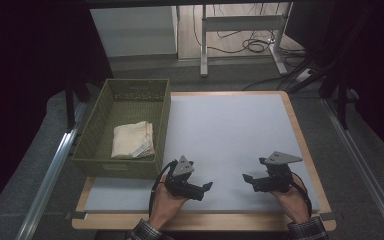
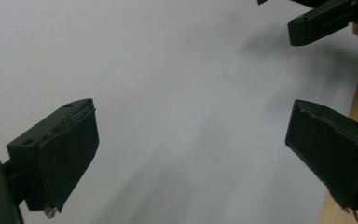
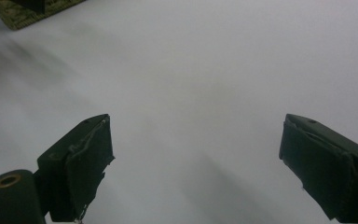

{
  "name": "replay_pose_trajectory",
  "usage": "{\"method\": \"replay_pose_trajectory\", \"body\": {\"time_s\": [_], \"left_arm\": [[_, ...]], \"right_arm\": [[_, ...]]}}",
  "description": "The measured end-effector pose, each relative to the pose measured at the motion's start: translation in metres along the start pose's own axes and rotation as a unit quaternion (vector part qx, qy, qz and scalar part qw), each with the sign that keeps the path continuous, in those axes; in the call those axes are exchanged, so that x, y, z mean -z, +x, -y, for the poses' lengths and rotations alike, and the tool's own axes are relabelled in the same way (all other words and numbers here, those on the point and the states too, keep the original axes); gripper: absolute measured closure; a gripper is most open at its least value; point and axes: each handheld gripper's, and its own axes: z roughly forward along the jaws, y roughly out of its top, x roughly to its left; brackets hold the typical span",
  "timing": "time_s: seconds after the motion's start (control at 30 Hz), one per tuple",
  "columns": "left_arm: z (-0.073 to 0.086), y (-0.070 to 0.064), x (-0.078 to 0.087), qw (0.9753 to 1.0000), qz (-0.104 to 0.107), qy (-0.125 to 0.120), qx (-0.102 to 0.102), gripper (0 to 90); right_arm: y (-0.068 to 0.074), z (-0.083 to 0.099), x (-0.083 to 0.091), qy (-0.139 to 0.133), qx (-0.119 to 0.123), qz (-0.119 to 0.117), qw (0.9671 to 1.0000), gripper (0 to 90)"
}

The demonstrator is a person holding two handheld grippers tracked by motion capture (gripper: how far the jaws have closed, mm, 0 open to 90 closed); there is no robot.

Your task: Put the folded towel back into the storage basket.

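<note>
Both sets of fingers stood wide apart and held nothing. The left gripper (image 1: 192, 186) hovered at six o'clock over the white mat (image 1: 230, 135), the right gripper (image 1: 262, 181) near five. The cloth (image 1: 133, 140) lay folded in the basket (image 1: 162, 107) at nine. The work looked finished or paused; any next move would mean reaching into the basket.

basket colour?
Olive-green woven basket, clearest in the high view.
</note>
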Motion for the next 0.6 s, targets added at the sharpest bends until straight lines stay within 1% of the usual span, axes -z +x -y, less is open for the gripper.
{"method": "replay_pose_trajectory", "body": {"time_s": [0.17,0.23,0.33,0.37,0.47,0.5,0.53,0.57,0.6], "left_arm": [[0.006,0.002,-0.005,0.9998,-0.008,0.021,-0.002,3.4],[0.008,0.002,-0.007,0.9993,-0.017,0.035,-0.003,3.8],[0.011,0.003,-0.011,0.9984,-0.023,0.052,-0.003,4.2],[0.012,0.004,-0.013,0.9976,-0.025,0.065,-0.005,4.1],[0.015,0.006,-0.018,0.9959,-0.026,0.087,-0.002,3.9],[0.015,0.006,-0.02,0.9951,-0.026,0.096,0.0,3.7],[0.014,0.006,-0.02,0.9948,-0.027,0.099,0.0,3.2],[0.014,0.006,-0.022,0.9941,-0.028,0.105,0.0,3.3],[0.014,0.006,-0.023,0.9932,-0.03,0.113,0.0,3.3]], "right_arm": [[-0.002,0.013,-0.001,0.012,0.001,0.005,0.9999,9.7],[-0.003,0.018,-0.001,0.018,-0.001,0.009,0.9998,9.7],[-0.005,0.024,-0.002,0.027,-0.001,0.015,0.9995,9.7],[-0.005,0.026,-0.002,0.029,-0.002,0.016,0.9995,9.7],[-0.006,0.029,-0.004,0.041,-0.003,0.019,0.999,9.7],[-0.005,0.029,-0.004,0.042,0.0,0.021,0.9989,9.7],[-0.005,0.029,-0.005,0.045,0.001,0.02,0.9988,9.7],[-0.005,0.029,-0.006,0.051,0.002,0.021,0.9985,9.7],[-0.005,0.029,-0.008,0.062,0.005,0.023,0.9978,9.3]]}}
